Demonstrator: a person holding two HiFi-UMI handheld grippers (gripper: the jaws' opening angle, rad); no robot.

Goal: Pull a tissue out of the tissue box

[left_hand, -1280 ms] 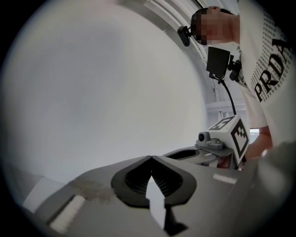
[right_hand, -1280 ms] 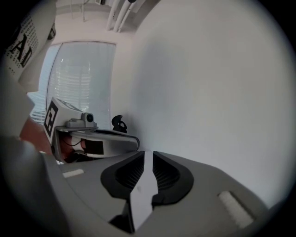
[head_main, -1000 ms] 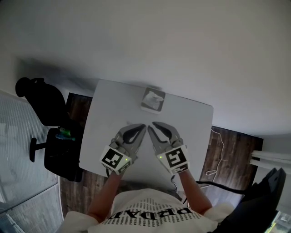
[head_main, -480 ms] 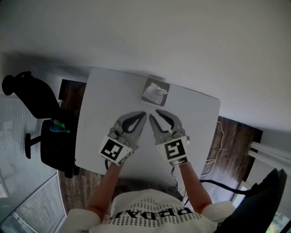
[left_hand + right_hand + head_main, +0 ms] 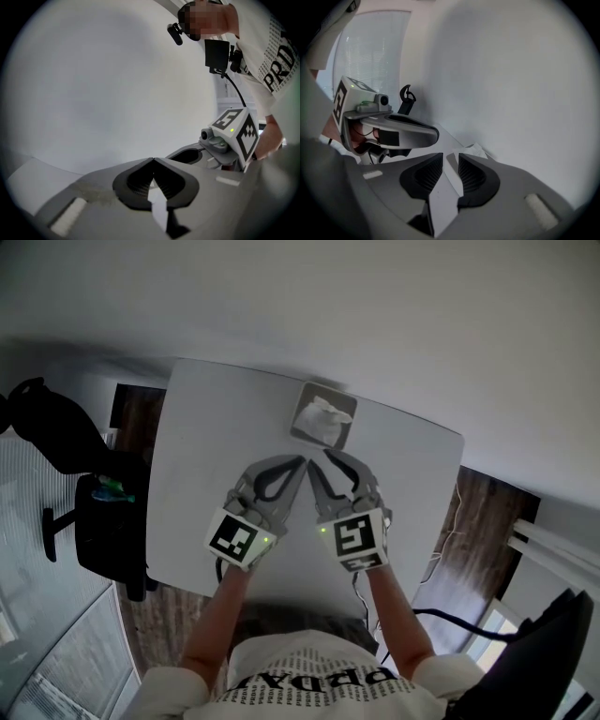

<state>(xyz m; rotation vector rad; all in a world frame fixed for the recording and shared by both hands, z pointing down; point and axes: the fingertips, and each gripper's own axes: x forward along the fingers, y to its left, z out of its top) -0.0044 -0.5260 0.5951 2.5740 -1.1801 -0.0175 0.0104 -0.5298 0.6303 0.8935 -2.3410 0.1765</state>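
Note:
A grey tissue box (image 5: 322, 415) with a white tissue (image 5: 328, 411) sticking out of its top stands near the far edge of the white table (image 5: 202, 437). In the right gripper view the tissue (image 5: 474, 151) peeks out just beyond the jaws. My left gripper (image 5: 302, 461) hovers over the table just short of the box, its jaws shut with nothing between them. My right gripper (image 5: 327, 461) hangs beside it, tilted down toward the box; its jaws are opening, a narrow gap between the pads (image 5: 472, 174) and nothing in it.
A black office chair (image 5: 66, 442) stands on the wood floor left of the table. A white cable (image 5: 448, 535) lies on the floor at the right. A white wall rises right behind the table's far edge.
Both grippers have sunk and moved forward toward the tissue box. The right gripper's jaws have parted a little and it has tipped further down.

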